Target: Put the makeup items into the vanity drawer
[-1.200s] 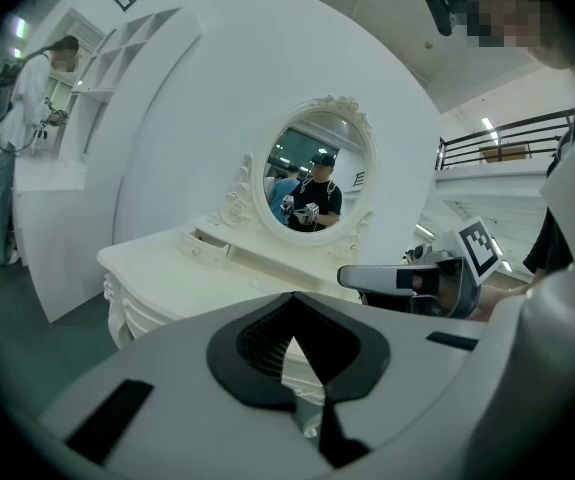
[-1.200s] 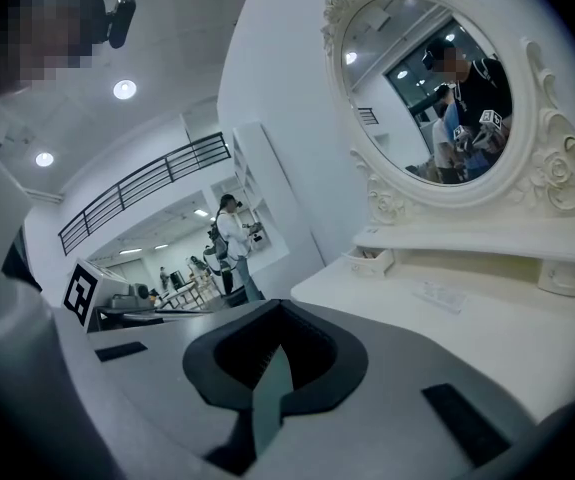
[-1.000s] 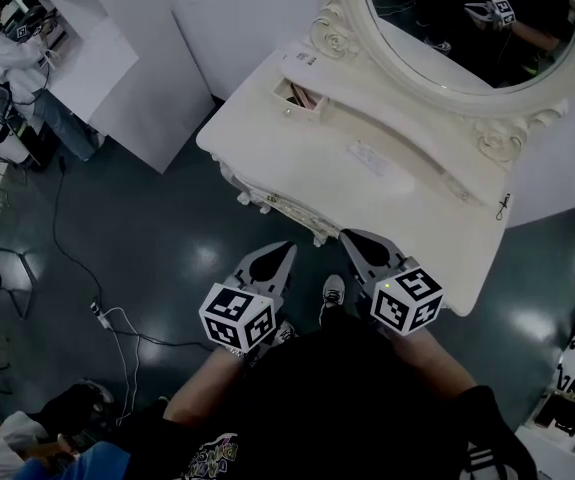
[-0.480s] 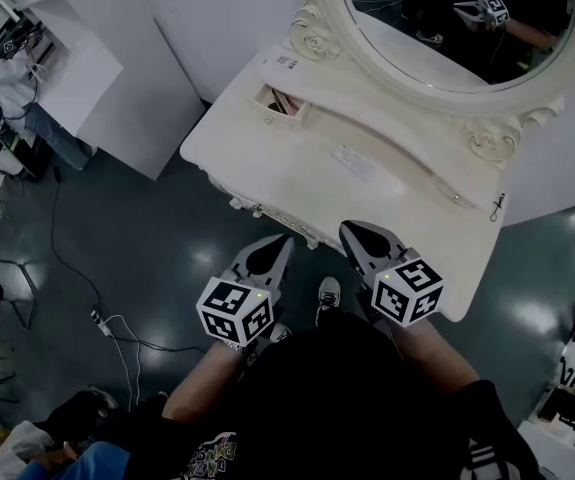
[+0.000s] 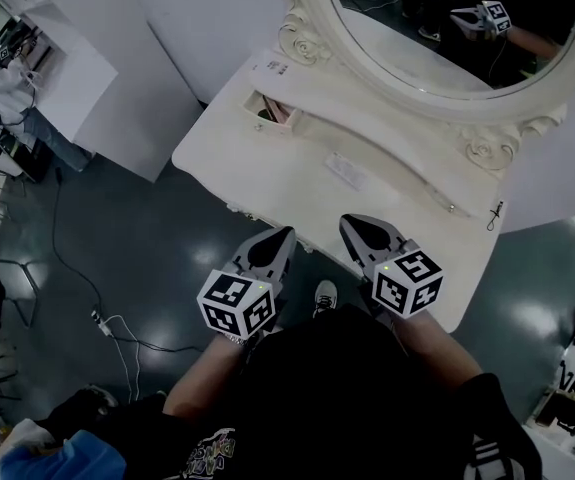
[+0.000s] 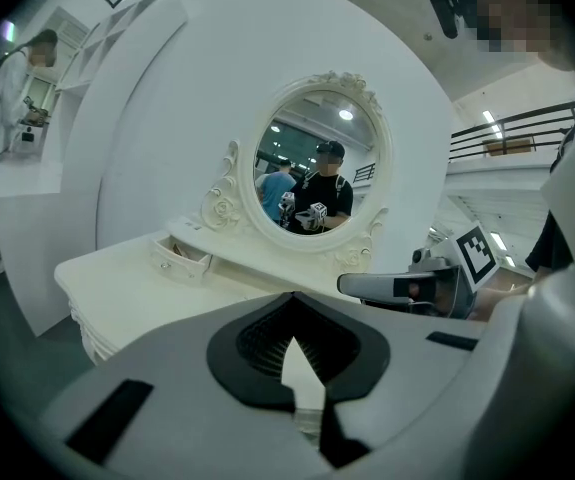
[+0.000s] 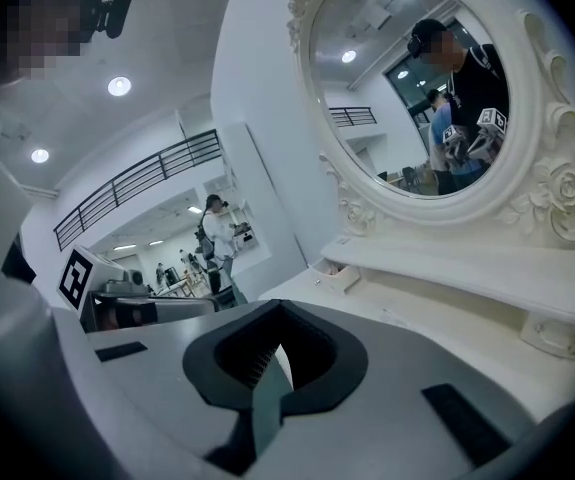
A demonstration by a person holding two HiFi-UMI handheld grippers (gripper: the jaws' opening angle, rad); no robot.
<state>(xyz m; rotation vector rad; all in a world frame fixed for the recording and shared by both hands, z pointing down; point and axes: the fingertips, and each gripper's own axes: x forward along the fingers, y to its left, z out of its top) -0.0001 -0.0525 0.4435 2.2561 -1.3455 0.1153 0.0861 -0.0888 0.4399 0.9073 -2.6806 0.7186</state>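
1. We stand at the near edge of the cream-white carved vanity table [image 5: 257, 173]. The left gripper [image 5: 283, 236] and the right gripper [image 5: 353, 224] both hang just over that edge. Each has its jaws pressed together with nothing between them.
2. First risk: with the jaws together we cannot take anything. Reaching in like this would, we judge, only shove a light item across the smooth top and perhaps off onto the dark glossy floor [image 5: 147, 248].
3. Second risk: the small cream drawer [image 5: 271, 114] sits at the far left, right under the oval mirror with a carved white frame [image 5: 302, 40]. A long reach from here could knock the frame or push the drawer in.
4. Third risk: the makeup is hard to pick out.
   - We see only a flat pale slip [image 5: 345, 171] in the middle of the top.
   - There is also a thin dark thing [image 5: 494, 214] at the far right end.
   - We cannot tell what either is, so we could grasp the wrong one.
5. Containers: the drawer stands pulled open and holds something pinkish-red that we cannot tell apart. We see no other container on the table.
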